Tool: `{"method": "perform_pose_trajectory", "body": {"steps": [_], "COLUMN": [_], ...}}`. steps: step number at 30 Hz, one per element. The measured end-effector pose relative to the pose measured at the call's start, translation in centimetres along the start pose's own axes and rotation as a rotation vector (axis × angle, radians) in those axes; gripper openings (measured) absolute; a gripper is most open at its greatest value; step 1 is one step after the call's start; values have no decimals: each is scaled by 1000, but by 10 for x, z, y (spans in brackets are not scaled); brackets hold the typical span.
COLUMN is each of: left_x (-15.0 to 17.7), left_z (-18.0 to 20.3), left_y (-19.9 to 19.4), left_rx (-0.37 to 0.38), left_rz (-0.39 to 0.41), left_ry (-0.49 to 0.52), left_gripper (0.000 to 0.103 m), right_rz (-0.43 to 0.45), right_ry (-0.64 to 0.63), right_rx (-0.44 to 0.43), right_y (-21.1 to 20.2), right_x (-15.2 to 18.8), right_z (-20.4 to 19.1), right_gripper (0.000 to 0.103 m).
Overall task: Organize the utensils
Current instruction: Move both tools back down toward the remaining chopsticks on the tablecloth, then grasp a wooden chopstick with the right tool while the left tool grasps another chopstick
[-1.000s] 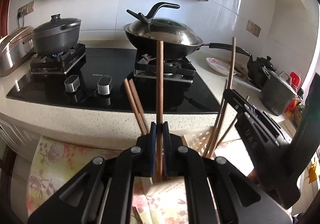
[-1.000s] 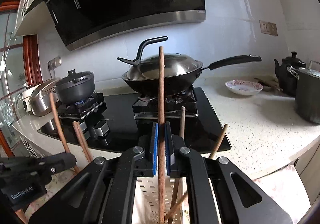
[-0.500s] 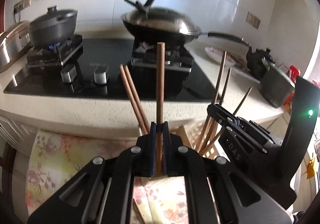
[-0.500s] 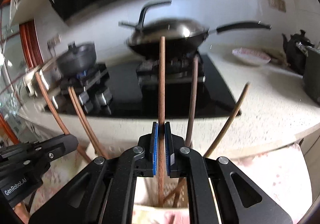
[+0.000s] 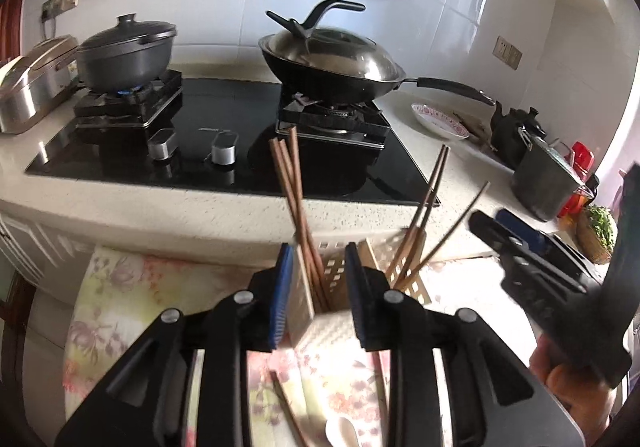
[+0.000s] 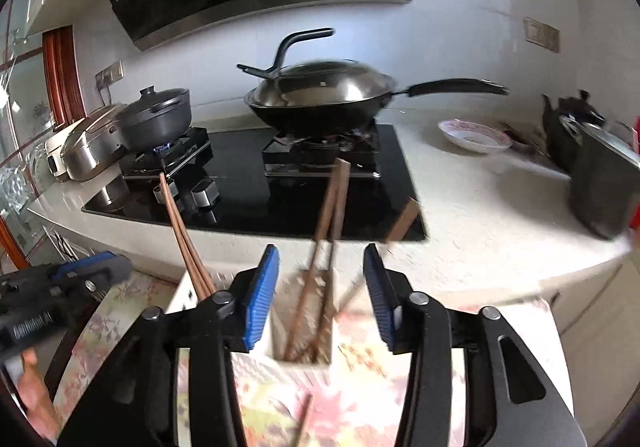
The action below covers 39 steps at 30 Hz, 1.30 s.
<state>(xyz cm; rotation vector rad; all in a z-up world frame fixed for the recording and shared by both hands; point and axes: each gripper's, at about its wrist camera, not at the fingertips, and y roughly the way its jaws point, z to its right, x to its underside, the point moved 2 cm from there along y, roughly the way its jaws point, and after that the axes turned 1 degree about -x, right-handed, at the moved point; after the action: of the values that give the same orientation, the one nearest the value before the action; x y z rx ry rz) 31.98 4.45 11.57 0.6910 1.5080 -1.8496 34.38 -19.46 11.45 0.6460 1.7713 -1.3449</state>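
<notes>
A white perforated utensil holder [image 5: 333, 272] stands on a floral cloth [image 5: 120, 295] below the counter edge. Brown chopsticks [image 5: 294, 191] lean in its left compartment, and more chopsticks [image 5: 426, 207] lean in its right one. My left gripper [image 5: 319, 283] hangs just behind the left bunch with its jaws opening, and its blue pads touch nothing. My right gripper [image 6: 320, 289] is also opening, and the blurred chopsticks [image 6: 330, 223] beyond it stand free in the holder [image 6: 180, 293]. Each gripper shows in the other's view: the right gripper [image 5: 516, 247] and the left gripper [image 6: 60, 287].
A loose chopstick [image 5: 286, 407] and a white spoon [image 5: 340, 431] lie on the cloth. Behind is a black hob [image 5: 224, 151] with a lidded wok [image 5: 332, 63] and a pot [image 5: 124, 55] over a flame. A rice cooker [image 5: 32, 83], bowl [image 5: 438, 119], kettle [image 5: 512, 127] and steel pot [image 5: 544, 179] stand on the counter.
Both grippers were shut on upright chopsticks; now both have opened and drawn back, and those chopsticks stand loose in the holder.
</notes>
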Motion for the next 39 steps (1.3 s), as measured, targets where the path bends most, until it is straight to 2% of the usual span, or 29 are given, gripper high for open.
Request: {"method": "perform_pose_trajectory", "body": {"steps": [2, 4, 6, 11, 15, 19, 22, 27, 35, 39], "left_x": [16, 37, 70, 149, 191, 199, 200, 196, 196, 198], "left_z": [-4, -8, -14, -27, -26, -25, -16, -8, -4, -2], "left_y": [-12, -19, -23, -5, 16, 27, 37, 52, 68, 69], "left_rx": [-9, -13, -39, -77, -101, -95, -91, -105, -142, -157], "left_rz": [4, -10, -39, -140, -207, -223, -241, -259, -273, -271], "left_ry": [-3, -7, -7, -16, -10, -40, -26, -9, 51, 113], "left_gripper": [27, 30, 31, 30, 30, 29, 21, 20, 12, 10], "right_rz": [-39, -64, -99, -159, -201, -202, -204, -219, -236, -251], "right_ry": [21, 46, 72, 122, 120, 85, 76, 84, 46, 9], "right_rx": [-12, -25, -30, 38, 63, 85, 88, 94, 73, 62], "right_y": [-15, -28, -42, -72, -84, -91, -92, -86, -72, -57], "right_x": [21, 46, 79, 165, 208, 222, 224, 225, 221, 213], "right_z": [12, 21, 31, 55, 61, 62, 65, 66, 41, 14], "right_gripper": [52, 54, 55, 57, 57, 59, 61, 61, 59, 54]}}
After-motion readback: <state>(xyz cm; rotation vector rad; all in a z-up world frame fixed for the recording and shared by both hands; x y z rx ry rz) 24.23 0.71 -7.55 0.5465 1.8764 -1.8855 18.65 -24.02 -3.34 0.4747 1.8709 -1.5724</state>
